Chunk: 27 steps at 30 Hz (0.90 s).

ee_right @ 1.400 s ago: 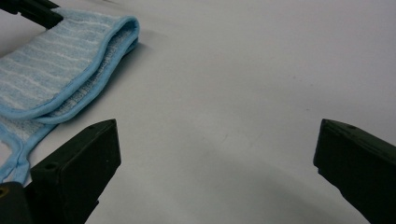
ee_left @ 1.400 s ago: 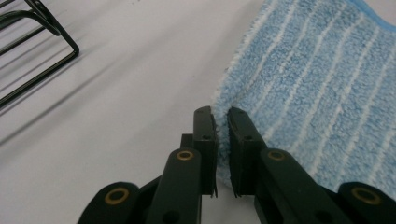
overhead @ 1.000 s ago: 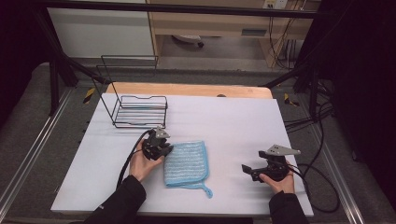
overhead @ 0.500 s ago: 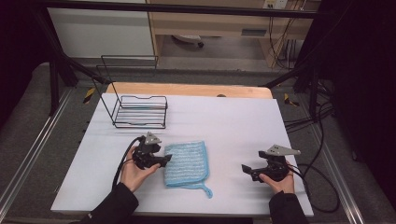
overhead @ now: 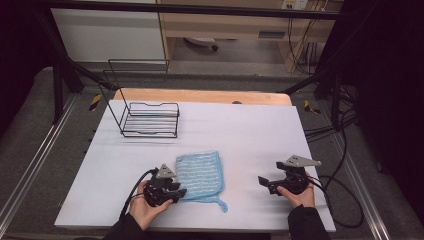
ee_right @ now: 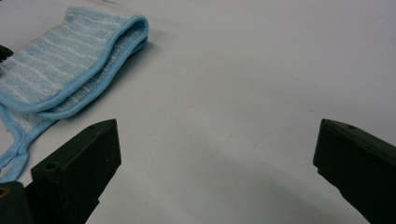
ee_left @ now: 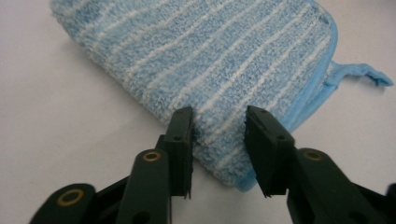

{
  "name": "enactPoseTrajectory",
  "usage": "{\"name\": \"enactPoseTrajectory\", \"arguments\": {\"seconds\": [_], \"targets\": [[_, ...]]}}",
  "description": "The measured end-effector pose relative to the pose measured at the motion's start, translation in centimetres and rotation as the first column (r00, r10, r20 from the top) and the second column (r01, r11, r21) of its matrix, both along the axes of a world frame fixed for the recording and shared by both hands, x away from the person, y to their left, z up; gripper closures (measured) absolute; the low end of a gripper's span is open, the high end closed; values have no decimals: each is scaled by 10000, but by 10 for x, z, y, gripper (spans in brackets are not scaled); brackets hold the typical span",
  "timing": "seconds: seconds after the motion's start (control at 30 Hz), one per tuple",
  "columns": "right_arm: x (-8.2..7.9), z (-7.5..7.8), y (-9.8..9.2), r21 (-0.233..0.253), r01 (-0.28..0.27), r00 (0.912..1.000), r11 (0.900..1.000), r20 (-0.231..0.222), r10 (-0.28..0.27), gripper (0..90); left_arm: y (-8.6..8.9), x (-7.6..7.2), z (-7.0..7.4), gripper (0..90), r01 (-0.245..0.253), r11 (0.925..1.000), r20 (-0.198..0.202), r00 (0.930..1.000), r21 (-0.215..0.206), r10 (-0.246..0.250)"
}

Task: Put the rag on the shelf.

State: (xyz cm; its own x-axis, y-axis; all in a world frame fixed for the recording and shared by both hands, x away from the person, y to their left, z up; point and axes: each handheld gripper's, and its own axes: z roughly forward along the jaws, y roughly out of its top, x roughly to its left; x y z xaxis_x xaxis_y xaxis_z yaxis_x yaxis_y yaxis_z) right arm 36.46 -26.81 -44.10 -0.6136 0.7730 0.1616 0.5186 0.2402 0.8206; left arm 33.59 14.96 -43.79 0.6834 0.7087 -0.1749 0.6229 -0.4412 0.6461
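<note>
My left hand-held gripper (ee_left: 218,133) sits at the near left corner of the folded blue cloth (overhead: 200,174), its jaws parted, one on each side of the cloth's thick folded edge and not yet pinching it. The cloth lies flat on the white table (overhead: 250,130), near the front edge and a little left of centre, its hanging loop (ee_left: 359,73) trailing off the bound edge. My right hand-held gripper (overhead: 265,183) rests well apart to the right, jaws spread wide over bare tabletop, holding nothing. Open surface lies between the cloth and it. A black wire rack (overhead: 150,119) stands at the far left, well apart from the cloth.
</note>
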Motion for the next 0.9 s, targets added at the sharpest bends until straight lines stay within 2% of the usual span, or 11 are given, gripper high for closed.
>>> {"name": "enactPoseTrajectory", "arguments": {"seconds": [0.13,0.27,0.4,0.57,0.77,0.9], "targets": [[0,0,1,9,12,10000,10000,-52,-12,15,-2,-3,-3,720,-54,9998,-115,9999,-193,51],[1,-1,2,-38,-34,10000,10000,-16,34,15,-5,-4,-3,823,-62,10000,-61,10000,-57,62],[1,0,2,-39,-49,10000,10000,-51,49,15,-6,-2,-1,851,-42,10000,-162,9999,48,43],[0,0,1,-26,-53,10000,10000,-36,53,14,1,2,4,862,113,9999,-366,9993,-62,-115],[0,0,1,4,-32,10000,10000,-40,32,14,16,6,9,861,282,9994,-214,9994,224,-277],[0,0,1,-13,-30,10000,10000,-43,30,14,25,8,6,857,245,9995,-240,9994,188,-240]]}}
